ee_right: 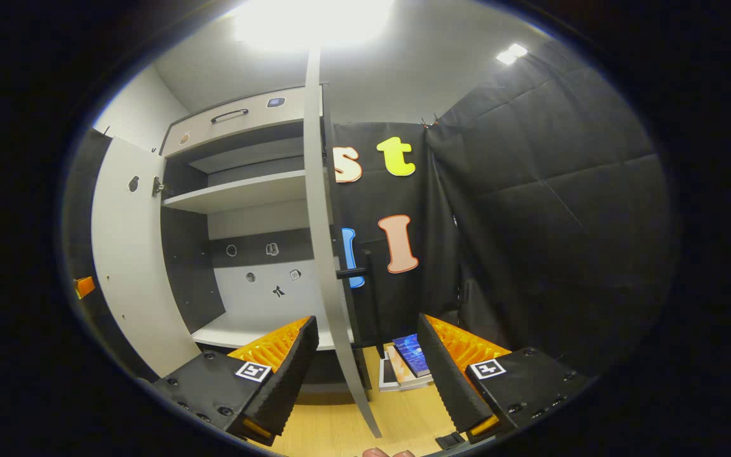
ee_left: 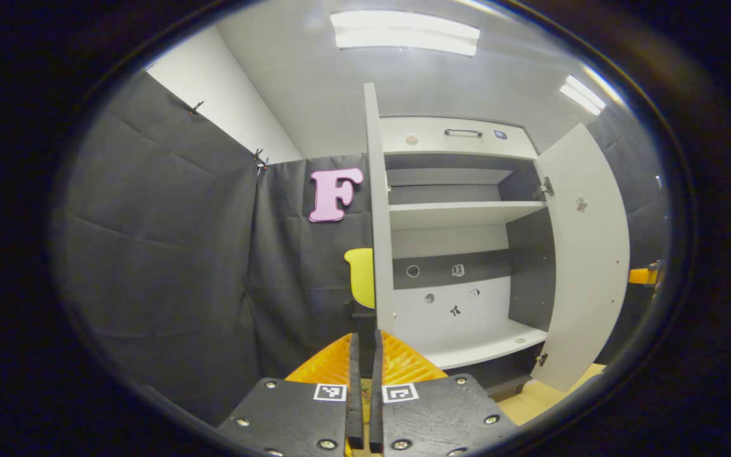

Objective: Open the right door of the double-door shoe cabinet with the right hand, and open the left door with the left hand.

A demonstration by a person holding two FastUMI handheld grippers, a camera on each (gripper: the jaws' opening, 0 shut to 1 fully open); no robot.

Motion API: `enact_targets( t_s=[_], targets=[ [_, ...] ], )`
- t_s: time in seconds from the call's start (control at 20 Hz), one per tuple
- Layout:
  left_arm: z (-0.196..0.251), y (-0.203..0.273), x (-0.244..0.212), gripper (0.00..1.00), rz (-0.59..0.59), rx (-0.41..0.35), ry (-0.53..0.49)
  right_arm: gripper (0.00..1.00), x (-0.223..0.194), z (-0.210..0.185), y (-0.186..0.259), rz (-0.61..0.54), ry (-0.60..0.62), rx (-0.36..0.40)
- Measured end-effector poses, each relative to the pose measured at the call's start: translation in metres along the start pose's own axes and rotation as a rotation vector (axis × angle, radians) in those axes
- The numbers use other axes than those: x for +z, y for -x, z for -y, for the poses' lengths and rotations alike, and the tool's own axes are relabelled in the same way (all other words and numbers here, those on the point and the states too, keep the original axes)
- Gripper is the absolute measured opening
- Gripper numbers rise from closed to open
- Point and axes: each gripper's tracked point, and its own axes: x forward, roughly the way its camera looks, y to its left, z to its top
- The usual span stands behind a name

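We see the shoe cabinet with both doors swung wide — pale panels, grey shelves inside. In the left gripper view the left door stands edge-on just past the left gripper, whose fingers are clenched almost together; whether they pinch the door's edge we cannot tell. The right door hangs open beside the cabinet. In the right gripper view the right gripper is spread open, its fingers clear either side of the door edge — books lie on the floor beyond that door.
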Motion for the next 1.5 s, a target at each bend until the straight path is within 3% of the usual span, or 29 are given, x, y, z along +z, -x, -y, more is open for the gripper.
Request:
enact_targets(
  t_s=[0.05,0.25,0.75,0.9,1.25,1.5],
  targets=[
    [0.008,0.004,-0.001,0.13,0.011,-0.005,0.005,0.98,-0.001,-0.006,0.001,0.001,0.002,0.010],
    [0.030,0.015,-0.012,0.95,0.041,-0.019,0.032,0.98,-0.020,-0.041,0.012,-0.017,-0.013,0.053],
    [0.066,0.031,-0.051,0.96,-0.035,-0.065,0.038,0.98,-0.051,-0.089,0.012,-0.049,0.028,0.145],
    [0.063,0.028,-0.053,0.95,-0.052,-0.057,0.019,0.98,-0.063,-0.090,0.011,-0.080,-0.021,0.149],
    [0.083,0.024,-0.062,0.95,-0.066,-0.087,-0.007,0.98,-0.067,-0.066,0.010,-0.083,0.033,0.113],
    [0.106,0.023,-0.067,0.96,-0.070,-0.124,-0.054,0.98,-0.068,-0.063,0.003,-0.090,0.017,0.130]
  ],
)
